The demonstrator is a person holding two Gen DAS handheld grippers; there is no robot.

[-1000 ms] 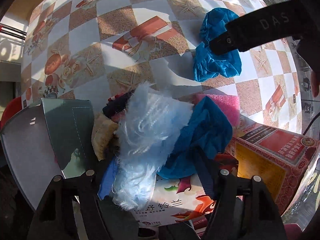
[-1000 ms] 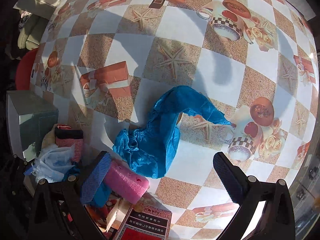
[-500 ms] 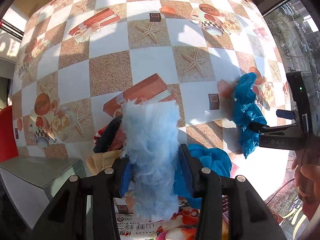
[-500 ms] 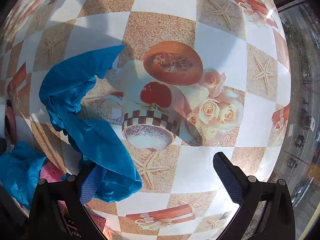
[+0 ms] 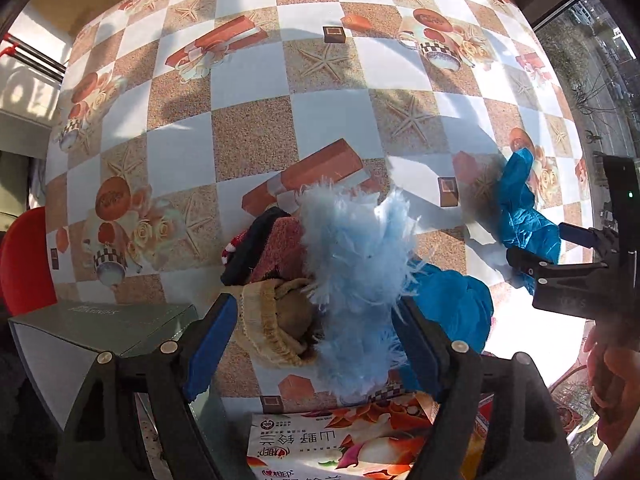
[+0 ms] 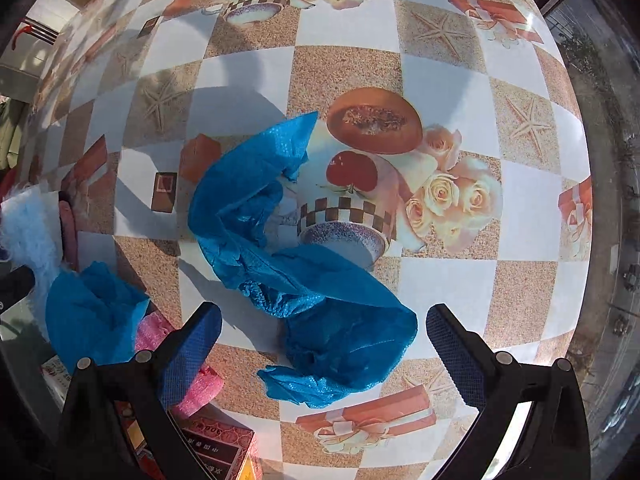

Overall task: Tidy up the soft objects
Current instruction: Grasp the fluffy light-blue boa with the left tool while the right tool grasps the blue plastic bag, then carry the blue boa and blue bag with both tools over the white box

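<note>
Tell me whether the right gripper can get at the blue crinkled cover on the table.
Probably yes: the right gripper is open, and the blue crinkled cover lies on the table between its fingers, nothing on top.

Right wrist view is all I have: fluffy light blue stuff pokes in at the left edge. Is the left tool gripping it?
Observer: No. The left tool stands open; the fluffy blue piece sits between its fingers, unclamped.
Operator: Anything else soft there?
Observer: A tan knitted item lies just left of the fluff, also between the fingers.
Operator: What is further left?
Observer: A grey-green box stands beside the pile.
</note>
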